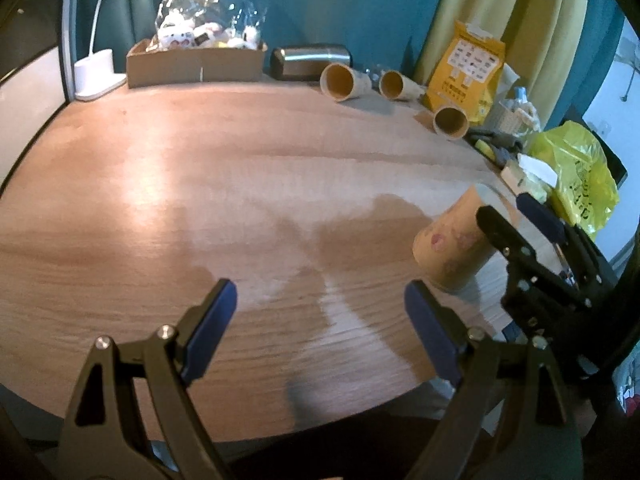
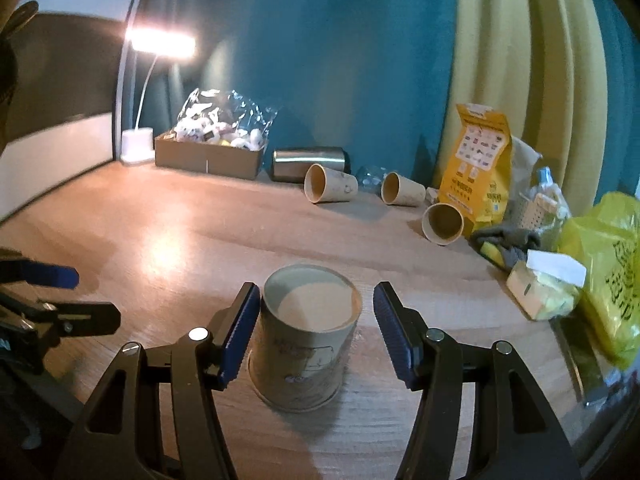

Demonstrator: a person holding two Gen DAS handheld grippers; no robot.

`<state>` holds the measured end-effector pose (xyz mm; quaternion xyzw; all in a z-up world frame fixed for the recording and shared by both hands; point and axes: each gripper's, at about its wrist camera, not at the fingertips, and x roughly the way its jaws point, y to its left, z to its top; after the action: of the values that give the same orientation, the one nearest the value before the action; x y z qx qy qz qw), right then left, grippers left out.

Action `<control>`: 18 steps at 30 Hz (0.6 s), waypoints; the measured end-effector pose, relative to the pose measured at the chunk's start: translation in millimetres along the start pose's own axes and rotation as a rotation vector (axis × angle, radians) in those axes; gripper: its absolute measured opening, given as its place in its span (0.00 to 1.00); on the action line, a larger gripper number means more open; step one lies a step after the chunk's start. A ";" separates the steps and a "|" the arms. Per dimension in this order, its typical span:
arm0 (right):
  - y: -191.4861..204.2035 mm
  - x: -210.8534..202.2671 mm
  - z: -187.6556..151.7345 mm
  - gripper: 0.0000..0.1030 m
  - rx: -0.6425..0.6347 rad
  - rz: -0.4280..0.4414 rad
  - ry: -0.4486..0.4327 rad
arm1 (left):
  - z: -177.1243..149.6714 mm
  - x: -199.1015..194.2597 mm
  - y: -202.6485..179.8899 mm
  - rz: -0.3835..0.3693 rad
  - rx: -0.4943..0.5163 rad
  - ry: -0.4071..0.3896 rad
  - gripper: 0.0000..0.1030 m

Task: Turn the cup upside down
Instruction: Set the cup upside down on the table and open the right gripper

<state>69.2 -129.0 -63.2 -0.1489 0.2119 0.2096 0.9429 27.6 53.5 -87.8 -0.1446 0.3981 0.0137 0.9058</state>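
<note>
Two blue-padded fingers (image 2: pixel 240 336) of the right gripper (image 2: pixel 316 334) stand apart, one each side of the cup (image 2: pixel 306 344); the left pad looks to be touching or just beside the cup wall, the right pad is clear of it. No clamp. The cup sits on the wooden table (image 2: pixel 168 240), near the front edge, wider end down and narrower end up, showing a recessed pale disc inside a rim. That reads as the base, so the cup looks already upside down, though the blur leaves some doubt. Judgement: flip likely done, the gripper either releasing or about to grip; what remains is pulling clear.

The left gripper (image 1: pixel 320 328) has its fingers wide apart, holding nothing, hovering over bare table well to the left of the cup.

Further out: three paper cups (image 2: pixel 330 188) lie on their sides near the back wall, beside a steel tumbler (image 2: pixel 308 162), a cardboard box (image 2: pixel 208 158), a yellow bag (image 2: pixel 480 176) and a lit desk lamp (image 2: pixel 160 46).
</note>
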 end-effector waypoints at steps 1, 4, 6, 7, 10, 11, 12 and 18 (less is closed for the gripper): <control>-3.3 -3.7 1.9 0.62 0.023 0.013 0.002 | 0.3 -1.8 -1.2 0.002 0.005 -0.005 0.85; -12.0 -11.4 5.8 0.62 0.083 0.044 0.018 | 0.2 -10.1 -8.6 -0.006 0.017 -0.031 0.85; -17.5 -17.9 9.1 0.62 0.113 0.061 0.026 | 0.5 -15.0 -12.6 -0.011 0.024 -0.042 0.85; -20.8 -21.8 10.7 0.62 0.129 0.063 0.028 | 0.9 -18.3 -15.3 -0.011 0.030 -0.052 0.85; -29.3 -30.8 13.8 0.62 0.163 0.076 0.029 | 0.7 -29.6 -24.0 -0.015 0.050 -0.090 0.85; -32.5 -35.2 14.6 0.62 0.173 0.071 0.026 | 0.8 -33.4 -27.3 -0.014 0.057 -0.101 0.85; -34.8 -38.5 14.9 0.62 0.179 0.071 0.024 | 0.5 -37.1 -30.9 -0.015 0.065 -0.111 0.85; -42.5 -58.0 12.8 0.62 0.199 0.066 0.007 | -6.3 -54.1 -44.5 -0.025 0.091 -0.141 0.85</control>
<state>45.3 -180.5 -17.2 -0.0484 0.2399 0.2178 0.9448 -7.6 14.0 -41.4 -0.1069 0.3317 -0.0053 0.9373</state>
